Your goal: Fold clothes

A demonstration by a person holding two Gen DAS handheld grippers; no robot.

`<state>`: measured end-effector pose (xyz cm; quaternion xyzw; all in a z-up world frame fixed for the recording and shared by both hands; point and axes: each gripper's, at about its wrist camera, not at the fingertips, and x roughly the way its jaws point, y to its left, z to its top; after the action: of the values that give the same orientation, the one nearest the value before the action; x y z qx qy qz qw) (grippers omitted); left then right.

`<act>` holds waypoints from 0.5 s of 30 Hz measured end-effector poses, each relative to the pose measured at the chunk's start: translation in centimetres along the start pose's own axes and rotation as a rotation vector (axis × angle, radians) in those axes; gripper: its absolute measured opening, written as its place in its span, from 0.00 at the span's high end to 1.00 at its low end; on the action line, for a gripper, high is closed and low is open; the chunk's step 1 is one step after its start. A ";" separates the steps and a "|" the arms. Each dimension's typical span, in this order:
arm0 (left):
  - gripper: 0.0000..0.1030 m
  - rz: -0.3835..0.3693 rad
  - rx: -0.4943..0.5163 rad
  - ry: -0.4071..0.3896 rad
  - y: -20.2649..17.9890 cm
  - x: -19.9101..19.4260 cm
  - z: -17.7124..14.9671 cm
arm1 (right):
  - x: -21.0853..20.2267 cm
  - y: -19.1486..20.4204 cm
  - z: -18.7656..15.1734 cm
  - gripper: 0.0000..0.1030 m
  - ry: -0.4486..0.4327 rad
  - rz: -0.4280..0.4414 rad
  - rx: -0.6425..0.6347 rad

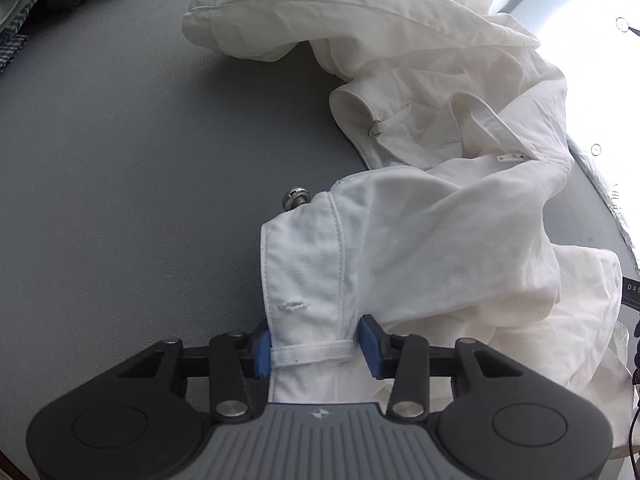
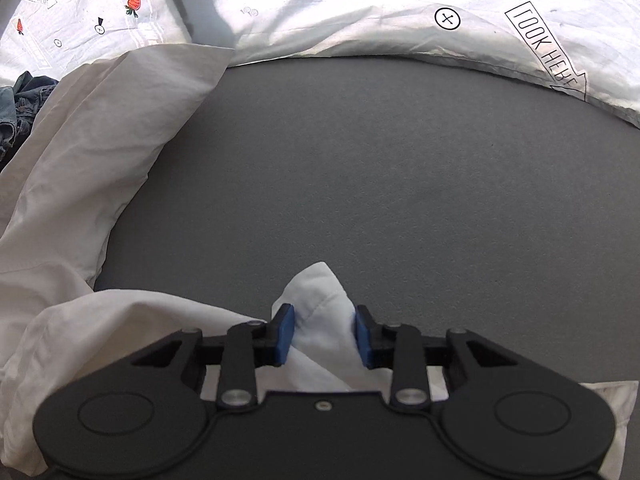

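Note:
A crumpled pair of white trousers lies on the grey table. Its waistband, with a metal button and a buttonhole, runs between the blue pads of my left gripper, which is shut on the waistband at a belt loop. In the right wrist view the same white trousers spread along the left side. My right gripper is shut on a bunched white corner of the trousers, low over the grey table.
A white printed sheet with strawberries and "LOOK HERE" arrows lies along the table's far edge. Blue jeans sit at the far left. Dark and striped clothes lie at the top left of the left wrist view.

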<state>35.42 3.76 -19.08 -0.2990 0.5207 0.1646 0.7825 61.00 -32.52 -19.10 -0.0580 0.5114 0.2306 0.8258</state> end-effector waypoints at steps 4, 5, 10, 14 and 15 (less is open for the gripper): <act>0.87 0.007 -0.092 -0.071 0.4 -1.8 1.0 | -4.1 0.1 0.1 0.96 -0.141 -0.101 -0.009; 0.88 0.019 -0.105 -0.109 0.7 -2.8 1.4 | -6.1 -0.3 0.4 0.97 -0.198 -0.112 0.022; 0.89 0.011 -0.131 -0.317 3.0 -9.4 5.7 | -17.6 -2.2 2.3 0.97 -0.560 -0.194 0.153; 0.89 0.028 -0.083 -0.460 4.3 -14.6 8.7 | -28.6 -3.3 2.5 0.98 -0.882 -0.258 0.253; 0.89 0.033 -0.072 -0.490 4.5 -15.9 9.2 | -31.2 -3.5 2.1 0.98 -0.951 -0.266 0.272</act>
<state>33.00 13.95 -3.34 -0.2694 0.3143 0.2636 0.8713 52.73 -44.99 8.59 0.0966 0.0924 0.0559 0.9894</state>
